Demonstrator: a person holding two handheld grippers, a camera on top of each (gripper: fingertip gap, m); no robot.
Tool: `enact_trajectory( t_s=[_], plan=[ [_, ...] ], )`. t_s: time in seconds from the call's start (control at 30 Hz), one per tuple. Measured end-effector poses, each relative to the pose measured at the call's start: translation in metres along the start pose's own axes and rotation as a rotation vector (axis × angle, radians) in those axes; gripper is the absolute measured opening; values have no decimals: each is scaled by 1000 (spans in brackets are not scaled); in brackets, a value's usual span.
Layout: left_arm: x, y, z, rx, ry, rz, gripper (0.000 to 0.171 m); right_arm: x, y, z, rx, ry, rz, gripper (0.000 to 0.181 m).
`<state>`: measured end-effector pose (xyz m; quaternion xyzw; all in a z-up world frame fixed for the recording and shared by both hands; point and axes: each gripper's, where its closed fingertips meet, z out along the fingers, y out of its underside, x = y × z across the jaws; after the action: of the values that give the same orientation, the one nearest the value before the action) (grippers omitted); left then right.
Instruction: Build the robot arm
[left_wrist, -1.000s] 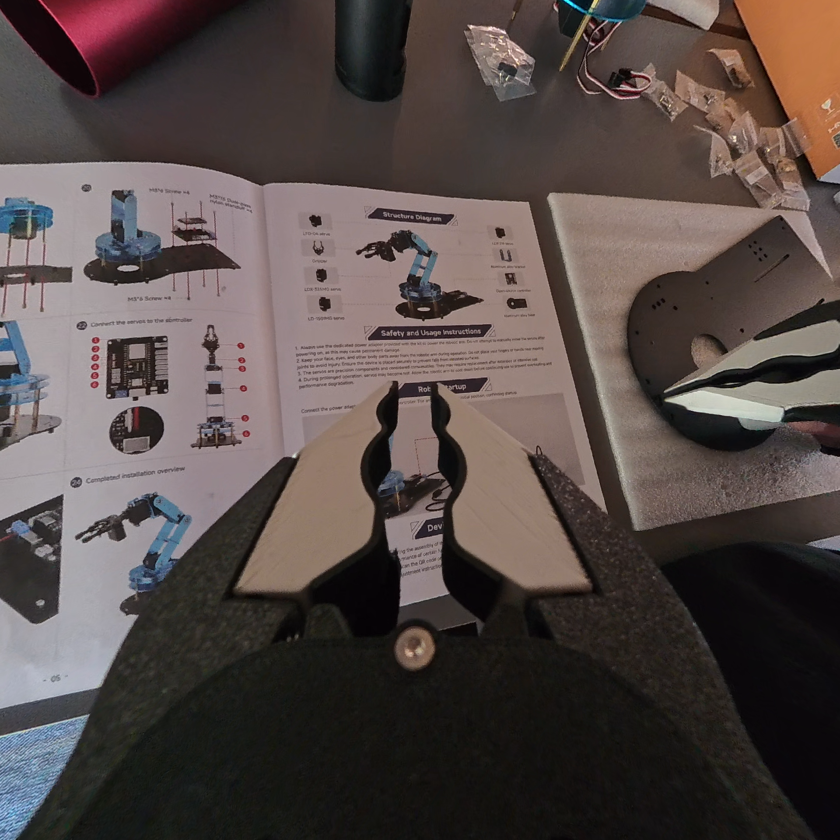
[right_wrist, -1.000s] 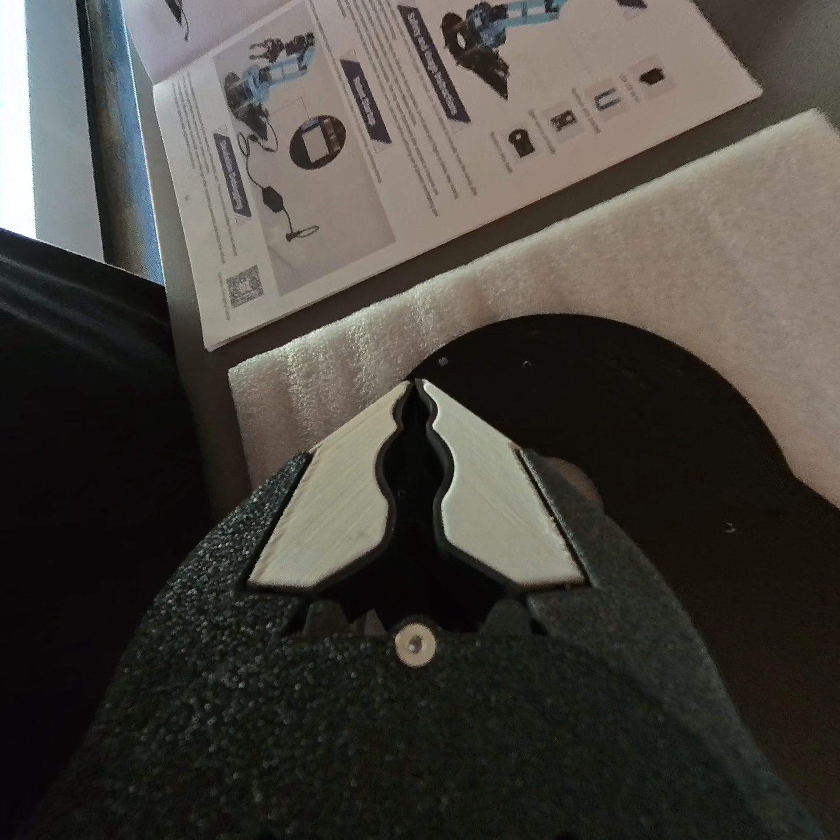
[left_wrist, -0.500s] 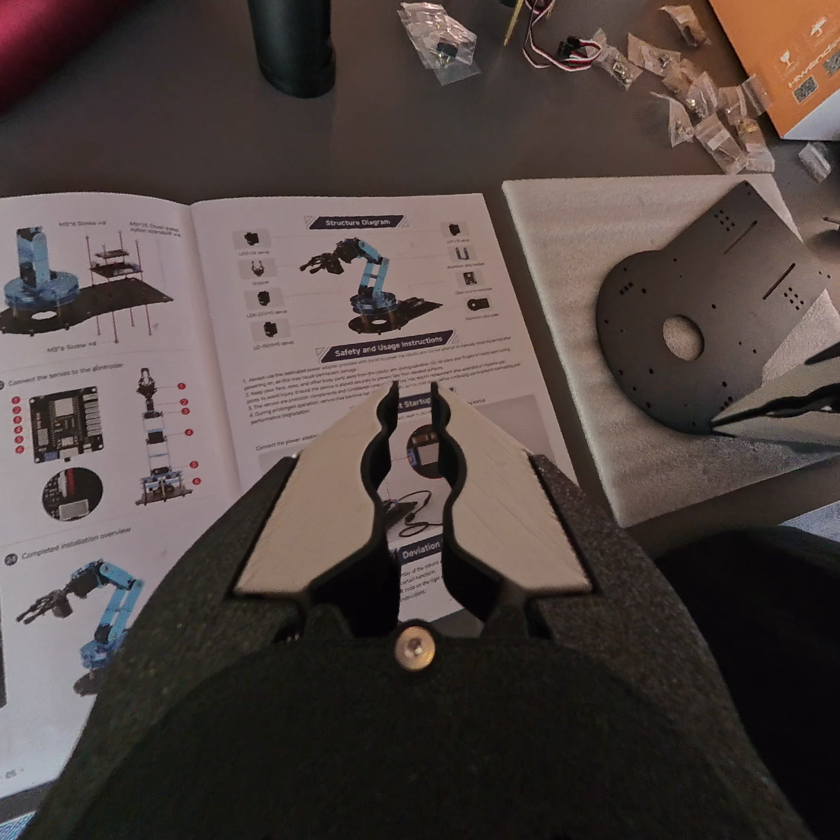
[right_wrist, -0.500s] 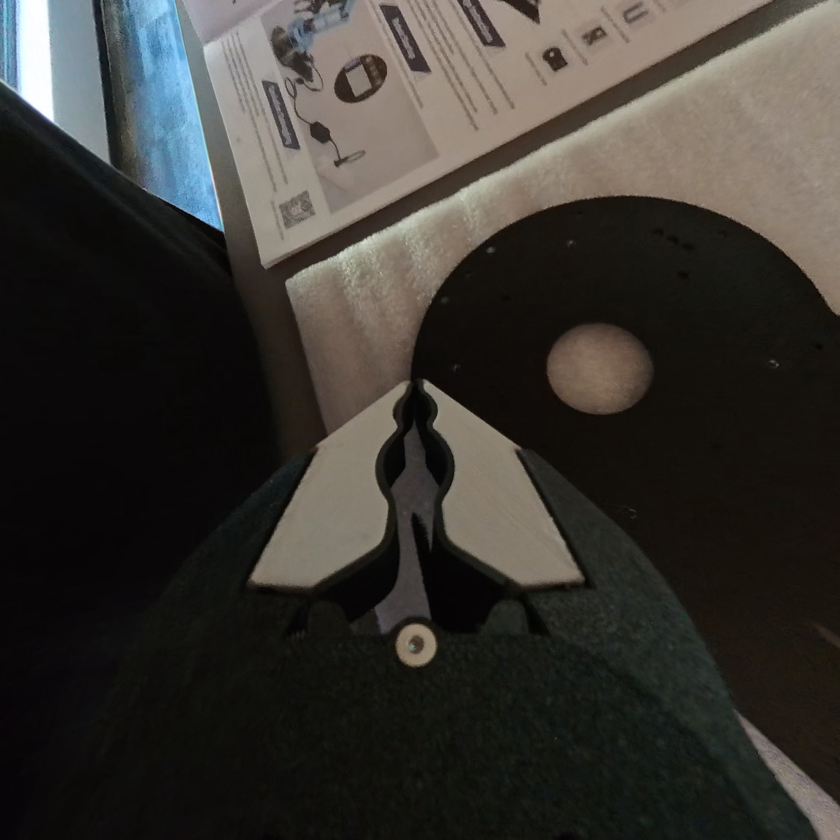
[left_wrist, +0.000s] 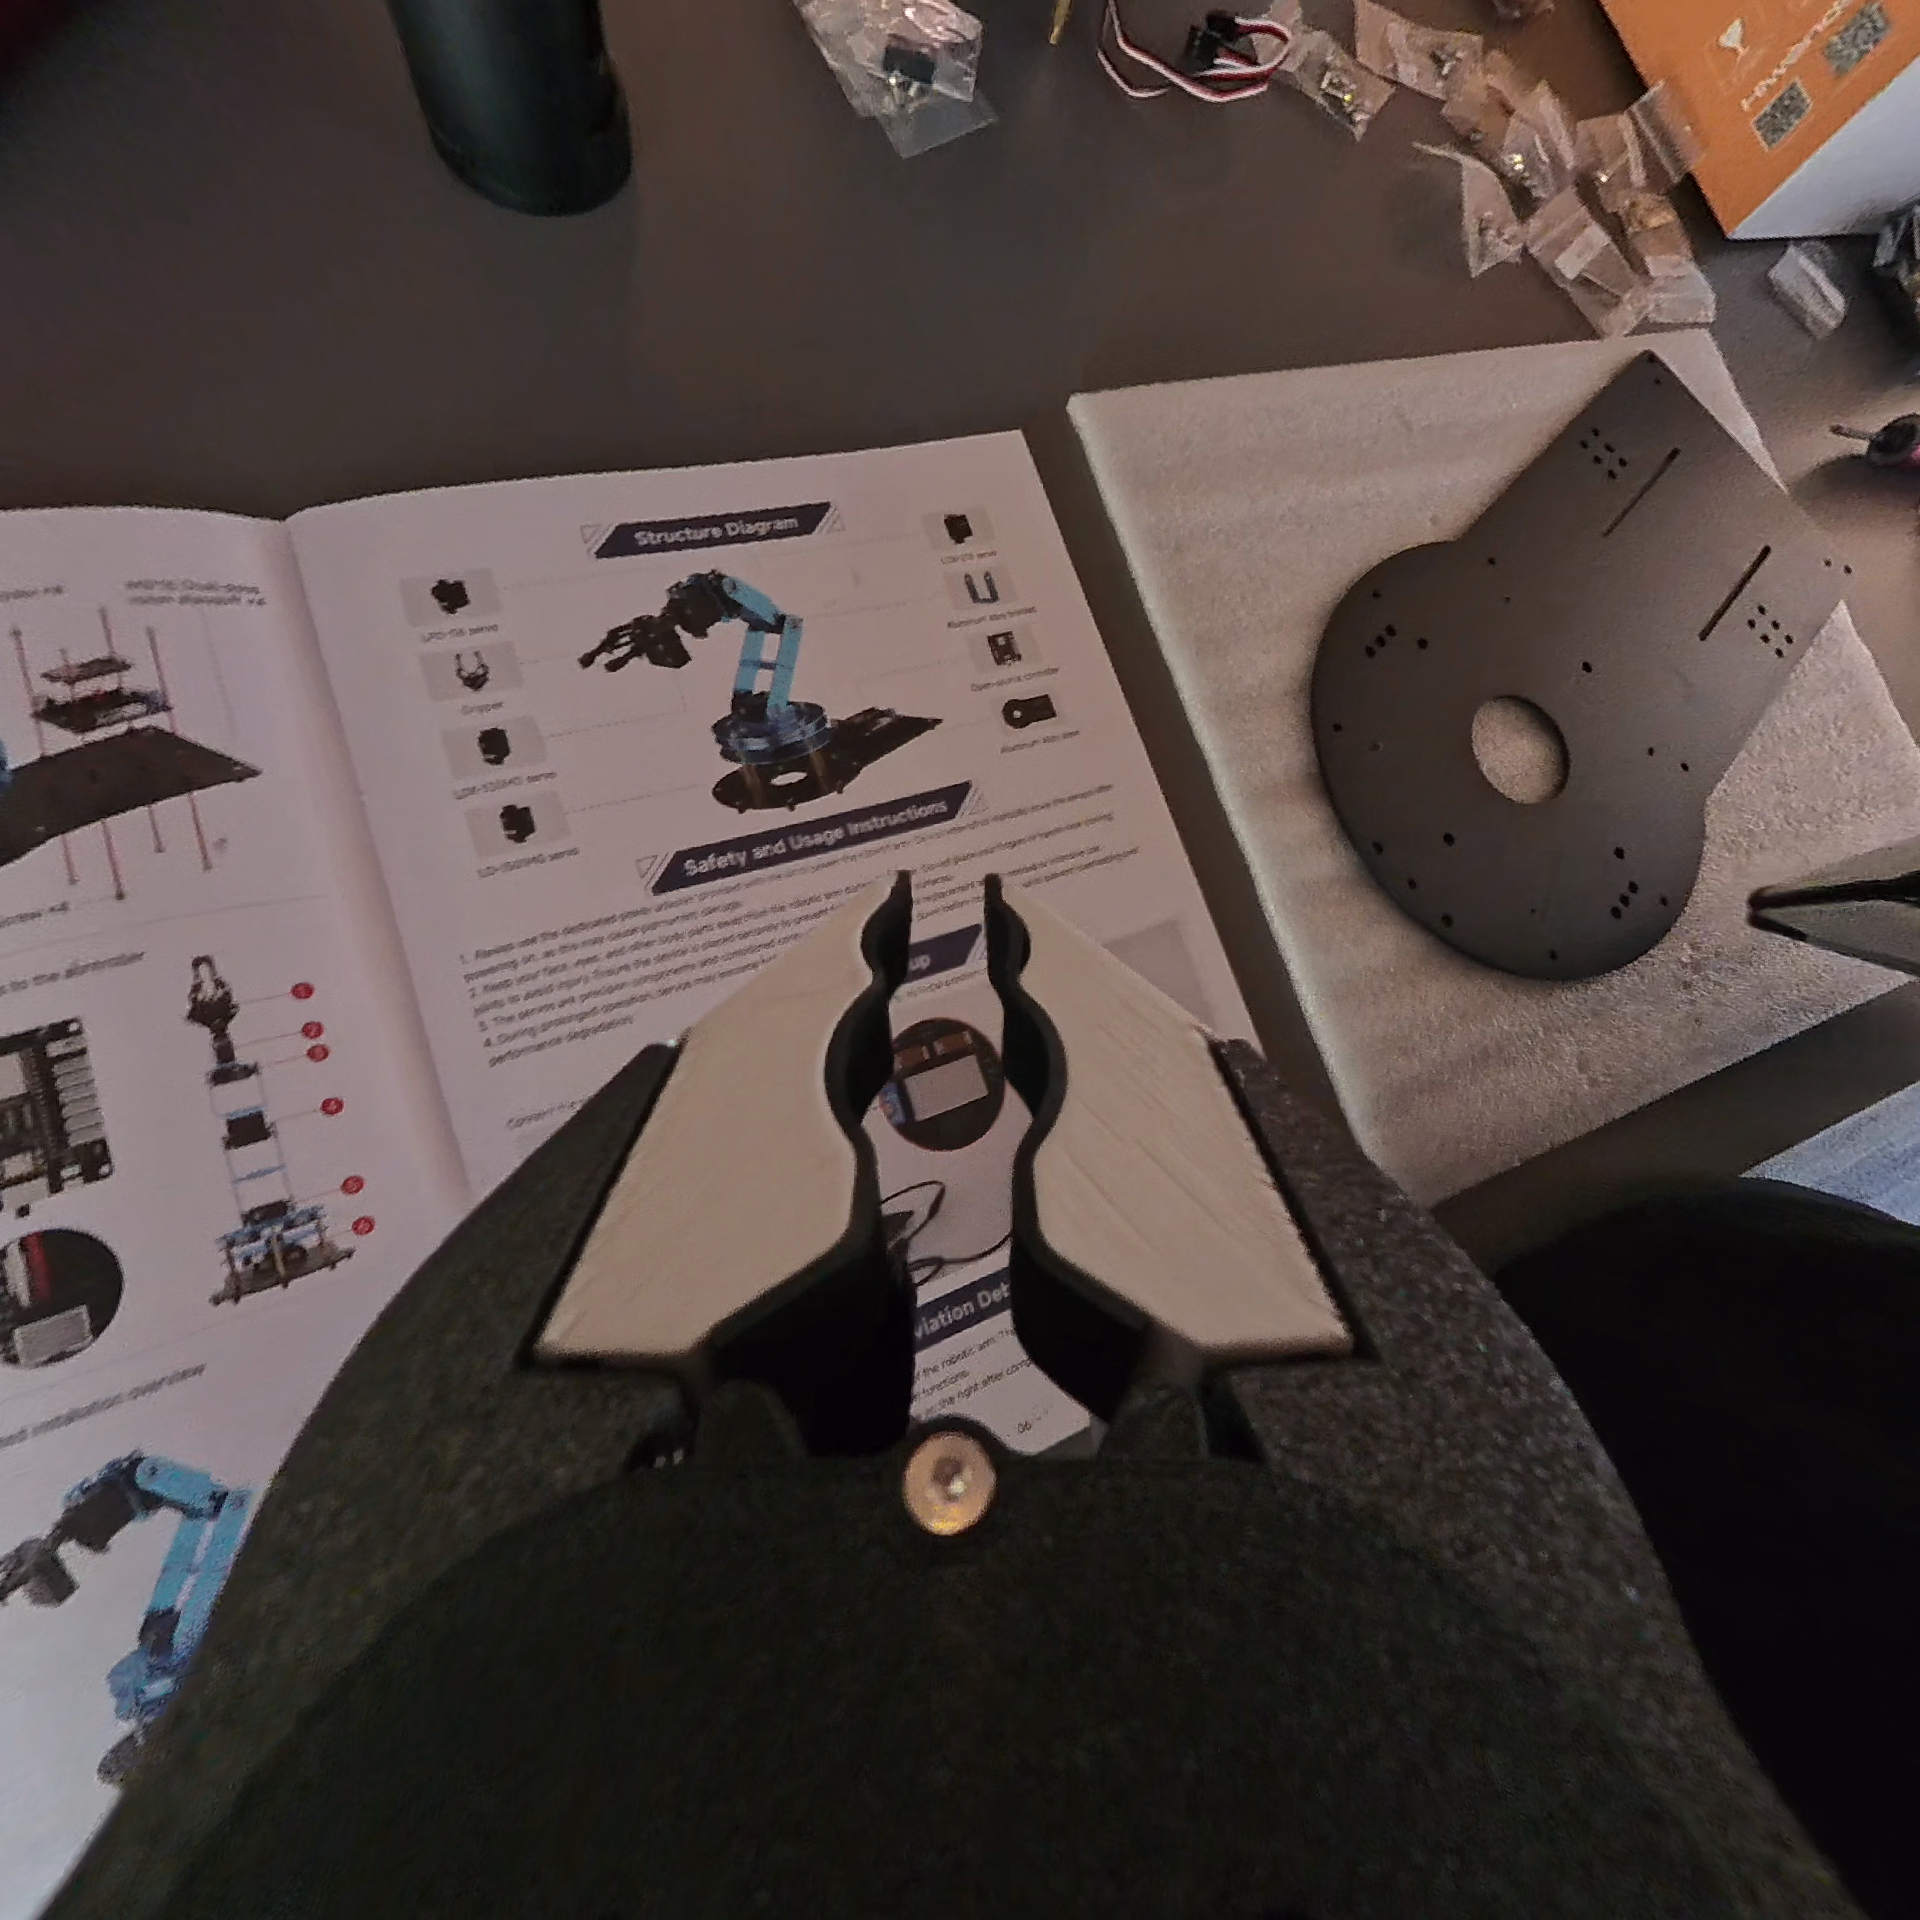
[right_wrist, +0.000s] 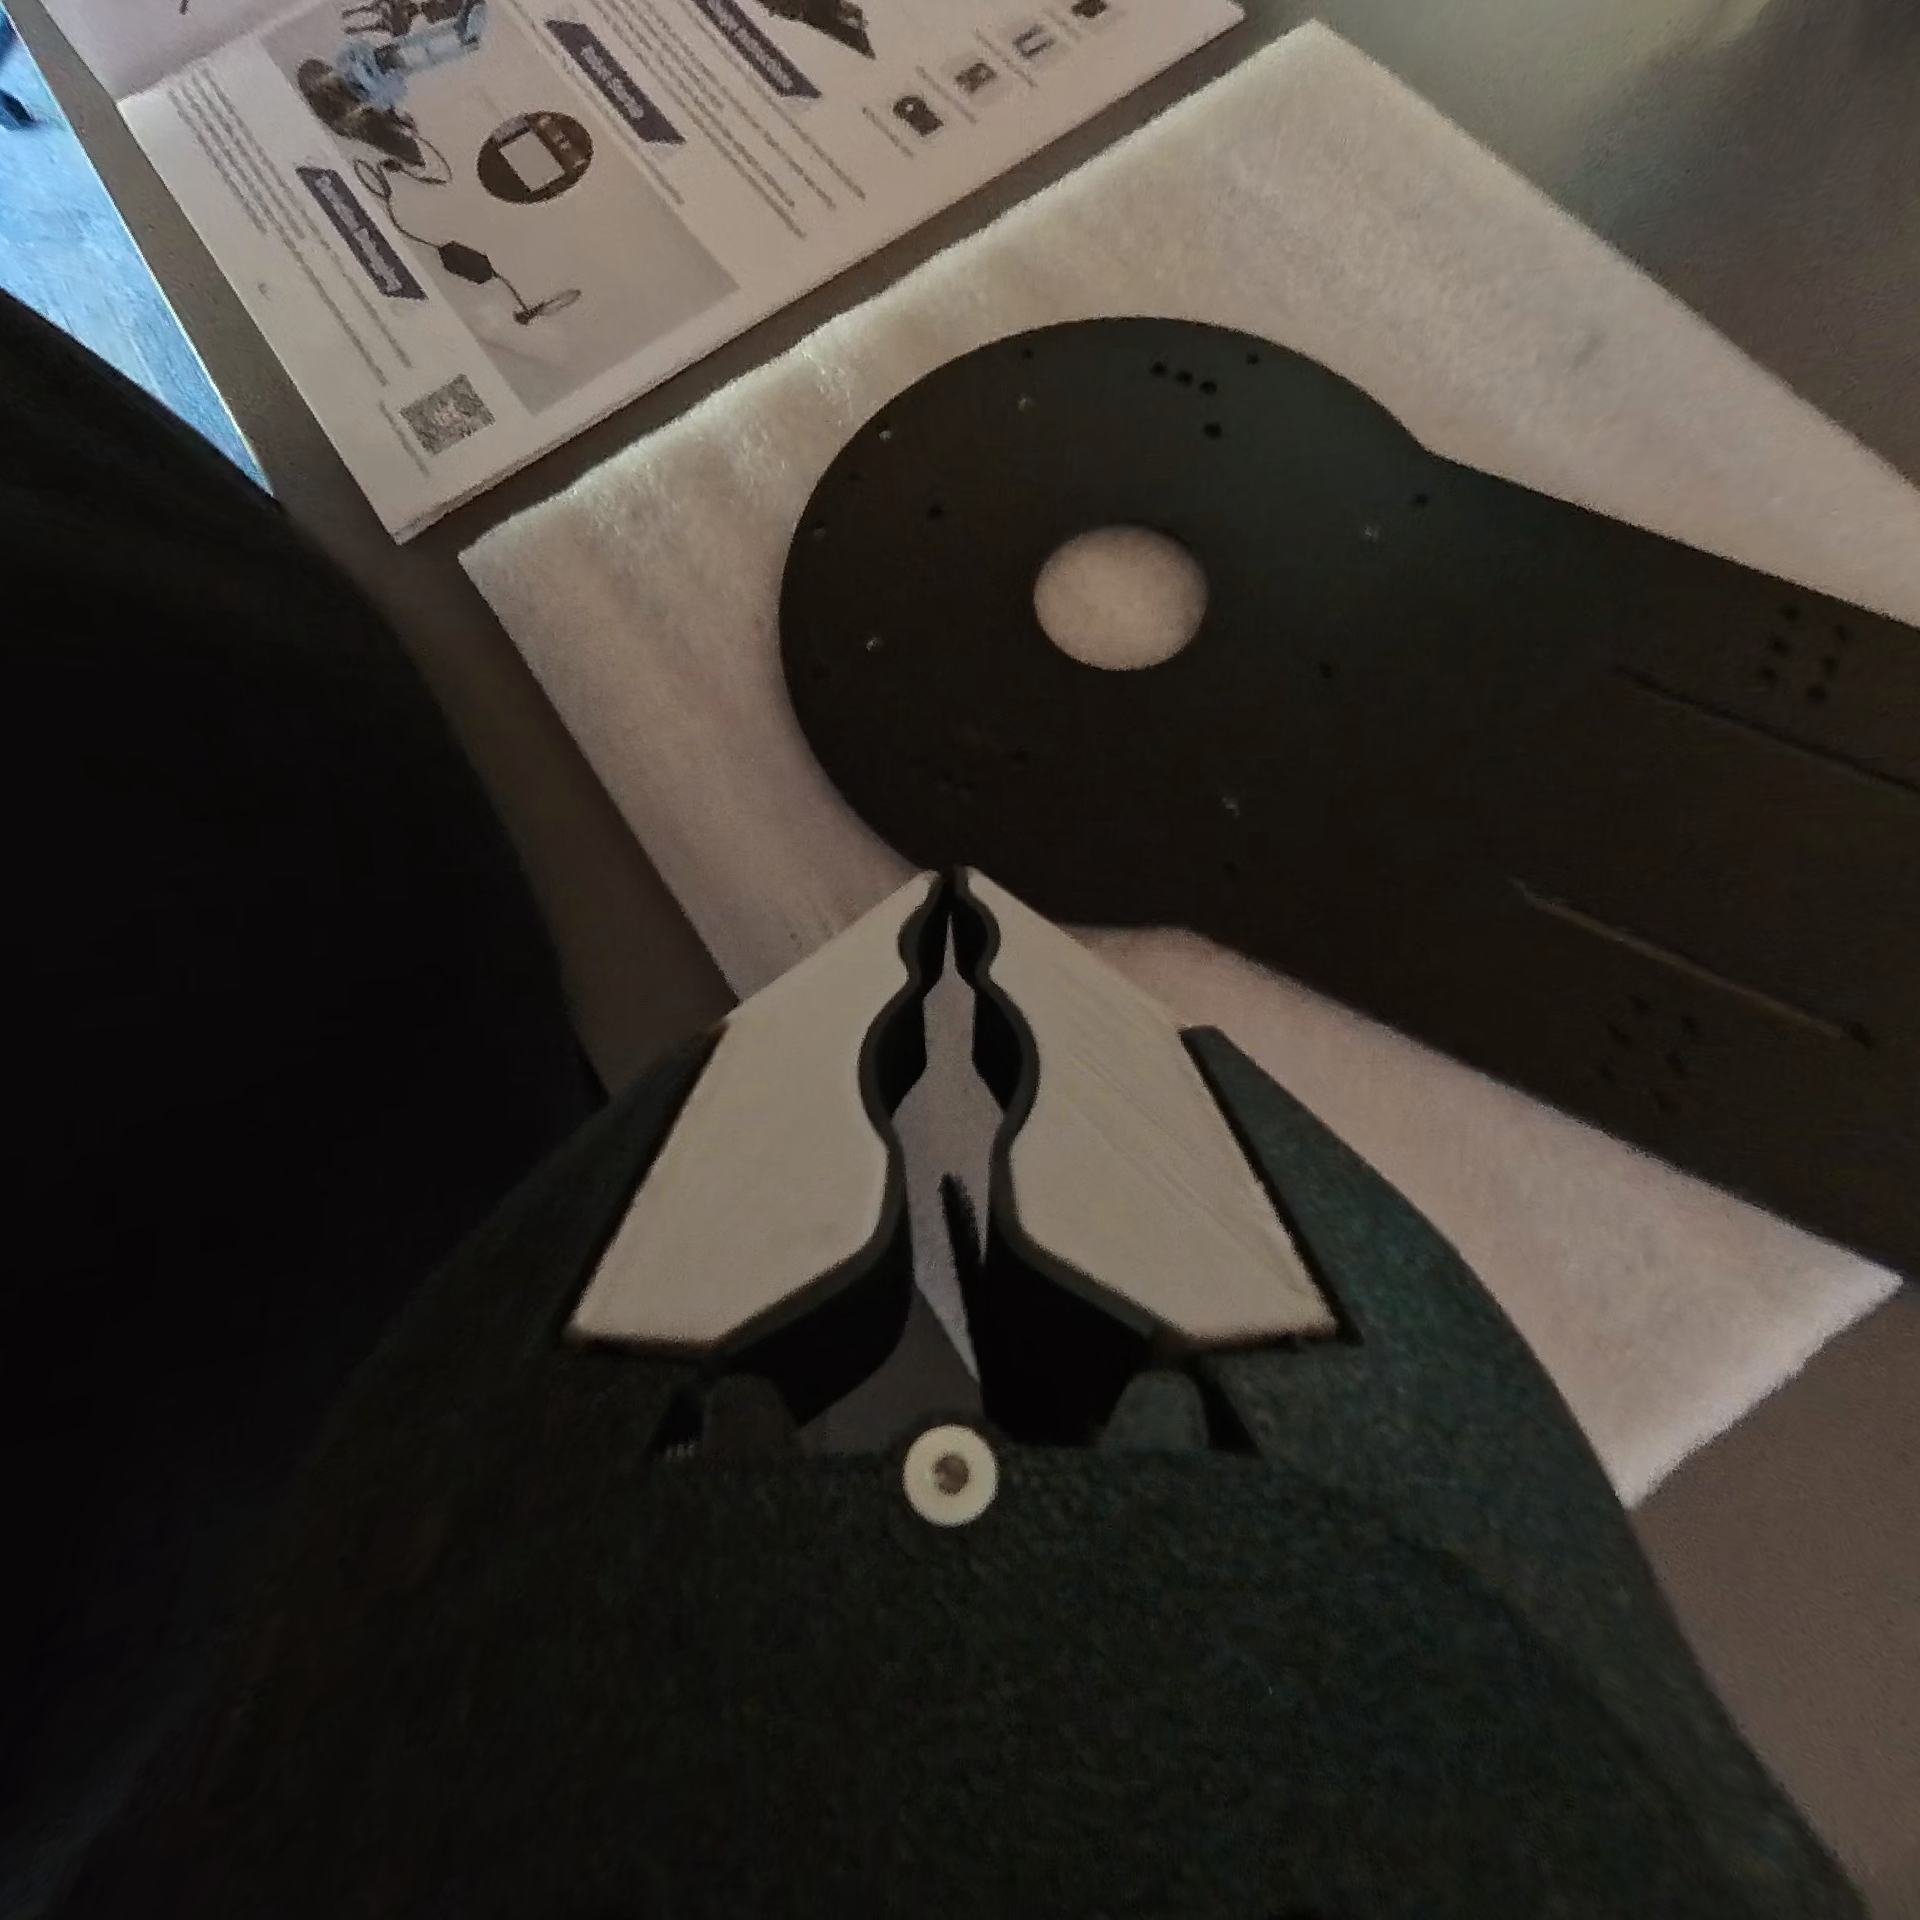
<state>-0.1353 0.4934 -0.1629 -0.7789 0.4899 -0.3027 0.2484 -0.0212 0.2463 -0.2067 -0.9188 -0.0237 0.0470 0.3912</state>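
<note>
My left gripper hangs above an open instruction booklet, its jaws a small gap apart and empty. A flat black base plate with a round hole lies on a white foam sheet to the right. My right gripper is shut and empty, its tips just off the near rounded edge of the plate, above the foam sheet. The right gripper's tip also shows at the right edge of the left wrist view. The booklet shows at the top of the right wrist view.
On the grey table behind: a dark cylinder, several small clear bags of hardware, a servo cable and an orange box. A dark-clothed body fills the near side by the table edge. The gap from one gripper's tips to the other's is roughly 30 centimeters.
The right gripper has drawn back off the black plate, so the whole plate with its hole shows. The left gripper moved forward and to the right over the booklet, its gap unchanged.
</note>
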Motion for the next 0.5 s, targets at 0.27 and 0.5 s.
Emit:
enact_trajectory(
  t_s=[0.27, 0.5],
  plan=[
    [1, -7, 5, -5, 14, 14, 13, 5, 5, 19, -37, 59, -8, 0],
    [1, -11, 8, -5, 15, 20, 13, 48, 5, 4, -23, 174, 55, 0]
  ],
)
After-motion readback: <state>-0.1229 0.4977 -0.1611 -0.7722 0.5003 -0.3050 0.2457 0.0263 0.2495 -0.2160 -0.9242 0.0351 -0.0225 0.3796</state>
